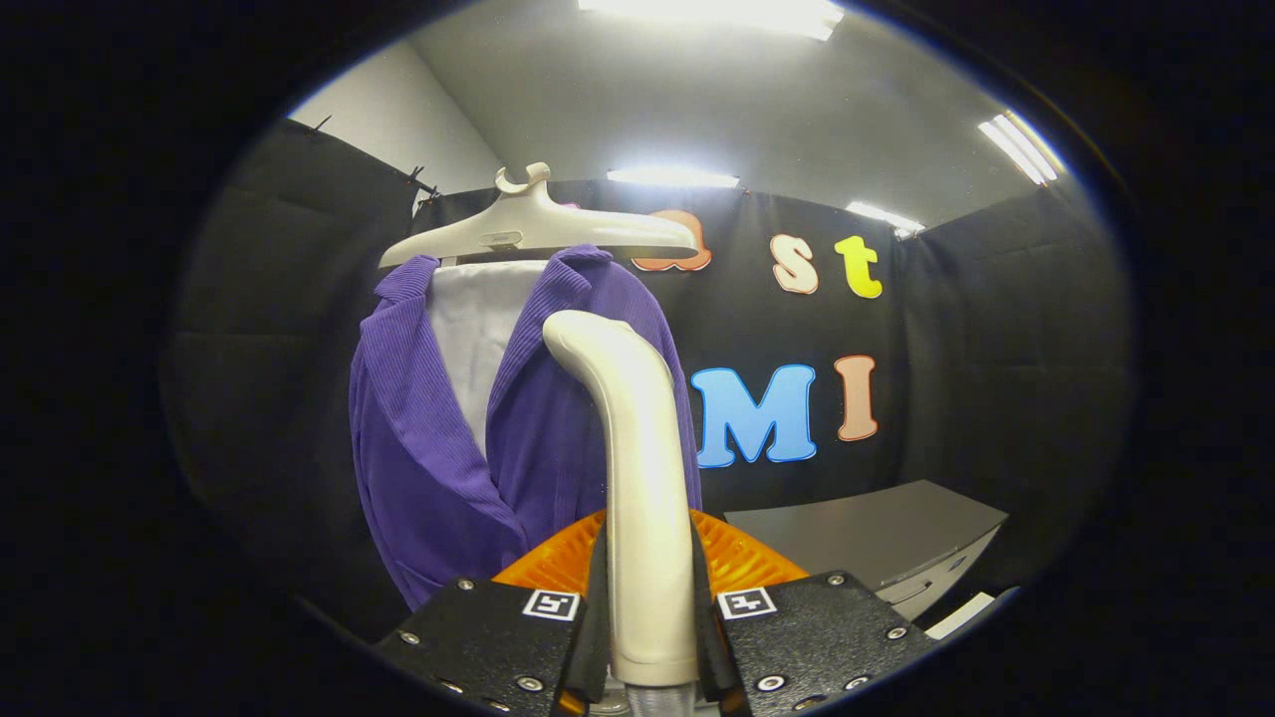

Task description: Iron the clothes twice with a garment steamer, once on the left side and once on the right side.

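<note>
A purple ribbed jacket [438, 438] over a white inner layer [476, 329] hangs on a pale hanger [538, 231] ahead of me. My gripper [649, 617] is shut on the cream handle of the garment steamer [637, 468], which rises upright between the fingers. The steamer's curved head [578, 339] leans toward the jacket's right front panel, near the lapel. Whether the head touches the cloth I cannot tell.
A grey tabletop [877, 538] with a drawer front stands low at the right, beyond the fingers. Black cloth walls close the booth behind and beside the jacket. Bright ceiling lights [717, 12] shine overhead.
</note>
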A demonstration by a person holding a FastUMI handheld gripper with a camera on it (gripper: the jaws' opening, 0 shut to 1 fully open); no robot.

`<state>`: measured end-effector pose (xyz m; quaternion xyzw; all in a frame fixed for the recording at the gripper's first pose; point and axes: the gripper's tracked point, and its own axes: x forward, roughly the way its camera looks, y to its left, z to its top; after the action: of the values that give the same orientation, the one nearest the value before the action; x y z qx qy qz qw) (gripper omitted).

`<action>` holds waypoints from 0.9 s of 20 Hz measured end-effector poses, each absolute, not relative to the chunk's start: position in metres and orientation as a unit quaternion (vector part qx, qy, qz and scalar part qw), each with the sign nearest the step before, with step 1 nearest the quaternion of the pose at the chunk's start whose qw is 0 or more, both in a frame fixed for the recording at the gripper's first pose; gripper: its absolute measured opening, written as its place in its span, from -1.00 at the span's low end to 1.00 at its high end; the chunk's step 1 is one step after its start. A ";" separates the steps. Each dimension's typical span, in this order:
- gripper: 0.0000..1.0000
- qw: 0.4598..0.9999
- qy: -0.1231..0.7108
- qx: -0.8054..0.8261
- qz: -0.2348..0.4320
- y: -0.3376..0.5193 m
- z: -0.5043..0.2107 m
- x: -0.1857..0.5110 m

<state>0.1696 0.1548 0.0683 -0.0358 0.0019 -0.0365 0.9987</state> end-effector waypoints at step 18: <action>-0.28 0.992 0.103 -0.060 -0.047 0.137 -0.036 0.149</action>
<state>0.1487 0.1368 -0.0358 -0.0597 0.1028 -0.0473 0.9918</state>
